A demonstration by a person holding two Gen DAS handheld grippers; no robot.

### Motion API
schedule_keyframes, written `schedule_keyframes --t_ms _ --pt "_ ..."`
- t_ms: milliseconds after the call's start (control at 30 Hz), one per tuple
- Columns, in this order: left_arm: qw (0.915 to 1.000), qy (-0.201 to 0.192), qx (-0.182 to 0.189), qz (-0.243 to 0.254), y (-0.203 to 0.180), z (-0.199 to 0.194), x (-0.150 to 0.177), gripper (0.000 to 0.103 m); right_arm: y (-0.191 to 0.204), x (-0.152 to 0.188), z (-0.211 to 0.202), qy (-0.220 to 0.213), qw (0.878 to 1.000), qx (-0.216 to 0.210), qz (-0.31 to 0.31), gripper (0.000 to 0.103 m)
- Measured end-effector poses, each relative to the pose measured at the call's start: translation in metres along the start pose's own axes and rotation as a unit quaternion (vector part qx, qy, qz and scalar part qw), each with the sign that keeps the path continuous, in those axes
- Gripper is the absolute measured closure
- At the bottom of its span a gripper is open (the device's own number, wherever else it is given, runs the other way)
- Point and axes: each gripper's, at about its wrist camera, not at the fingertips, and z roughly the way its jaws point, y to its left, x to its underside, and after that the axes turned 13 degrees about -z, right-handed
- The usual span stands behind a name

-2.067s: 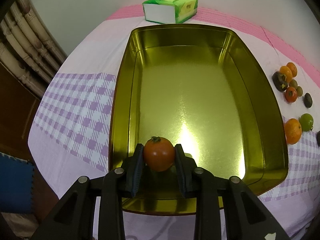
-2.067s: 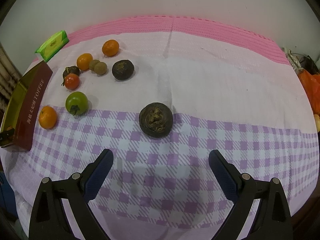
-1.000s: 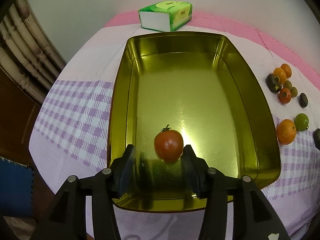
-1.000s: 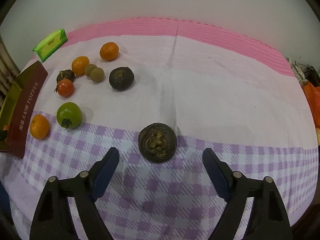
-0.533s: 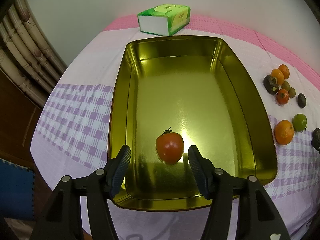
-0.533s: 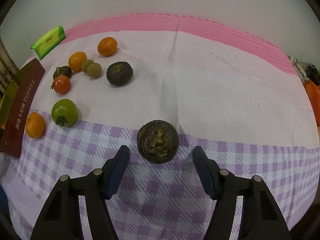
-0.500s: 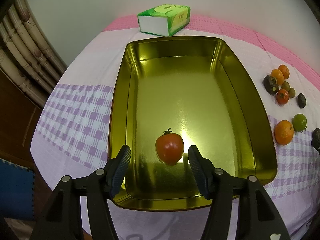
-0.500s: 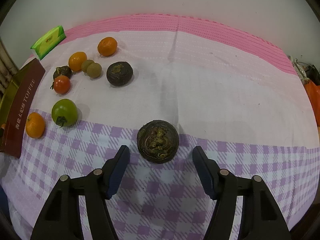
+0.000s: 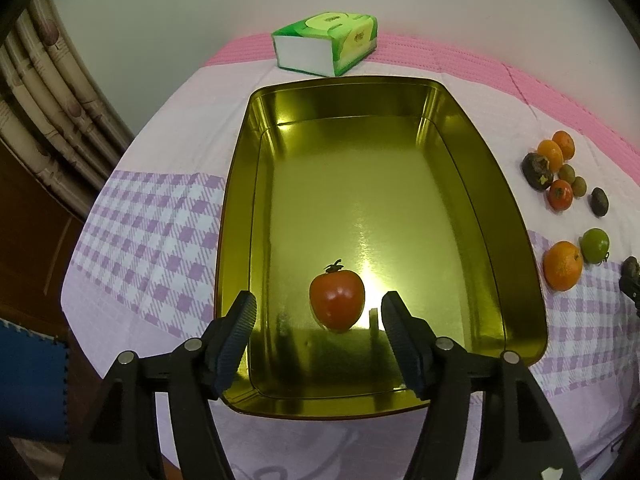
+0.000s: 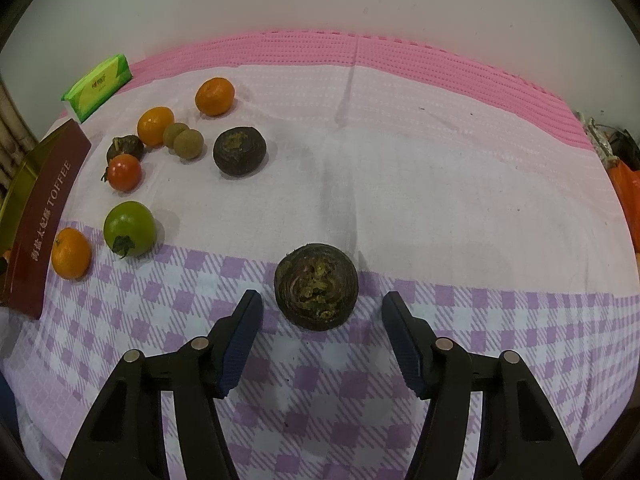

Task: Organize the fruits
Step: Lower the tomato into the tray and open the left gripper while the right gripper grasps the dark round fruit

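On the left side of the table sits a shiny gold tin (image 9: 472,184), near the table's left edge. A green tissue box (image 9: 326,42) lies just past the tin's far edge. One red tomato (image 9: 337,299) rests on the tin's floor, close to its near edge. The left gripper (image 9: 316,312) hangs over that near edge with its jaws spread wide, one on each side of the tomato, and neither one touches it. The tomato is round and the tin's floor is smooth, so I think it could roll if a jaw bumps it on the way out.

To the right of the tin, more fruit waits on the cloth (image 10: 440,184). An orange (image 10: 71,253) lies just beside the tin's dark red side, and a green tomato (image 10: 129,229) is next to it. Farther toward the back edge are a small red tomato (image 10: 124,173), two more oranges, two little tan fruits and a dark round fruit (image 10: 239,151).

Nearer the middle of the table, a big dark fruit (image 10: 316,286) sits on the purple checks. The right gripper (image 10: 318,312) has its jaws spread too, one on each side of this fruit, not touching yet. This looks like the next fruit to pick. Its top looks cracked and soft, so a hard squeeze might squash it. If the jaws close off-center, it could roll away or pop out.
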Motion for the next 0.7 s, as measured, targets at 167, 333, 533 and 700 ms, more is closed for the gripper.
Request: schedule_keyframes --t_ms 167,333,533,700 --pt "1.0000 0.002 -0.001 -0.002 0.0009 0.0010 -0.0002 0.041 -0.0040 -0.0027 0.0015 -0.002 1.000 -0.003 0.004 0.040" --pt "1.0000 0.001 -0.002 -0.006 0.0027 0.0006 -0.0004 0.038 -0.0031 -0.0049 0.0027 -0.008 1.000 0.004 0.001 0.050" --pt "0.9999 0.003 0.002 -0.009 0.0033 0.0003 -0.0013 0.036 -0.0042 -0.0061 0.0016 -0.008 1.000 0.011 -0.001 0.060" --pt "0.9998 0.000 0.007 -0.016 0.0057 -0.0022 -0.0025 0.029 -0.0033 -0.0072 -0.0018 -0.011 1.000 0.017 -0.006 0.061"
